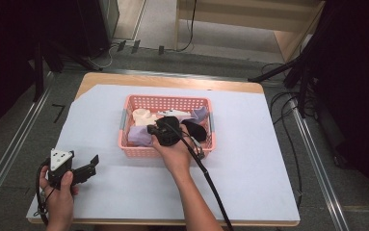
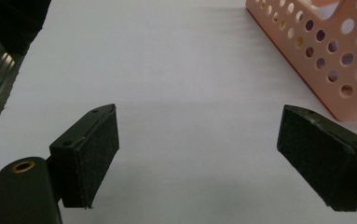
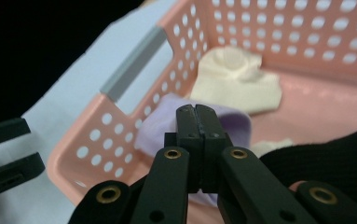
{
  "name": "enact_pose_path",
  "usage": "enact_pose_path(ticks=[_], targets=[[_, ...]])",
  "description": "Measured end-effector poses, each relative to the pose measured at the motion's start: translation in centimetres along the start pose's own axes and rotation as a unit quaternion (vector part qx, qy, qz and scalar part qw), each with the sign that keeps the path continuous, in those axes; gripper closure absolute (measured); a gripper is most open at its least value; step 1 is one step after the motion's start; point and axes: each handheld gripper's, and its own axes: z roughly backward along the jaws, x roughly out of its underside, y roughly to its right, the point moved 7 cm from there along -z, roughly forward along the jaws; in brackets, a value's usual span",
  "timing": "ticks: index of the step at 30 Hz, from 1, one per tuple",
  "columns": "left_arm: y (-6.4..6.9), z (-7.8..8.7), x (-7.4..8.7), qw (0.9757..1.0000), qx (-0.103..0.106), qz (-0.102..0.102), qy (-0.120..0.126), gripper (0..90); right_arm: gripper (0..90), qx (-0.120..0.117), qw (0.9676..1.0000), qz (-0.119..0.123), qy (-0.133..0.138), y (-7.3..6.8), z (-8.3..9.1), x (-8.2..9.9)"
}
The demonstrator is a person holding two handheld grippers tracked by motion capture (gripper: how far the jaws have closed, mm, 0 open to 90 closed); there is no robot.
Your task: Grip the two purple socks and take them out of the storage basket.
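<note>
a: lavender sock [image 3: 167,126], this is the thing the work is about. it lies in the pink basket [image 1: 133,150], in the near left corner, on the side of the grey handle [image 3: 132,65].

b: and the right hand-held gripper [image 3: 197,114]?

a: it is inside the basket, directly over this sock. its jaws are clenched, pad against pad. in the right gripper view i see no cloth between the tips, so i cannot tell if a fold is caught under them.

b: which way lies the sock from it?

a: just under the tips and a little toward the handle side. the sock is crumpled, so i cannot name a clear long axis. the cream sock [image 3: 234,79] lies beyond it, deeper in the basket, and a black sock [image 3: 325,158] is at the other side.

b: the left hand-held gripper [image 1: 89,166]?

a: it is released, jaws wide apart, with nothing between them, and it waits over the white sheet [image 2: 181,70] on the bench [image 1: 172,81], well apart from the basket. the right hand [image 1: 175,154] is much nearer, so i judge the next move belongs to it: lift straight up and see if the sock comes.
</note>
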Motion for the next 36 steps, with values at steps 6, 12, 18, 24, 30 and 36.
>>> enact_pose_path(ticks=[6, 12, 18, 24, 30, 36], targets=[[0.0, 0.0, 0.0, 1.0, 0.0, 0.0, 0.001, 13.6, 90.0, 0.0, 0.9972, 0.031, 0.069, -0.3, 1.2, -0.7], [0.0, 0.0, 0.0, 1.0, 0.0, 0.002, 0.003, 13.6, 90.0, 0.013, 0.9892, 0.077, 0.124, -0.9, 2.2, -1.6], [0.0, 0.0, 0.0, 1.0, -0.001, -0.001, 0.001, 13.6, 90.0, 0.035, 0.9801, 0.108, 0.162, -0.8, 3.2, -2.5], [0.0, 0.0, 0.0, 1.0, 0.0, -0.002, 0.001, 13.6, 90.0, 0.053, 0.9724, 0.123, 0.191, -0.3, 4.1, -3.3], [0.0, 0.0, 0.0, 1.0, -0.001, -0.001, 0.002, 13.6, 90.0, 0.078, 0.9556, 0.155, 0.238, 0.3, 5.6, -4.4], [0.0, 0.0, 0.0, 1.0, -0.001, -0.001, 0.002, 13.6, 90.0, 0.095, 0.9461, 0.163, 0.263, 1.0, 6.8, -5.1]])
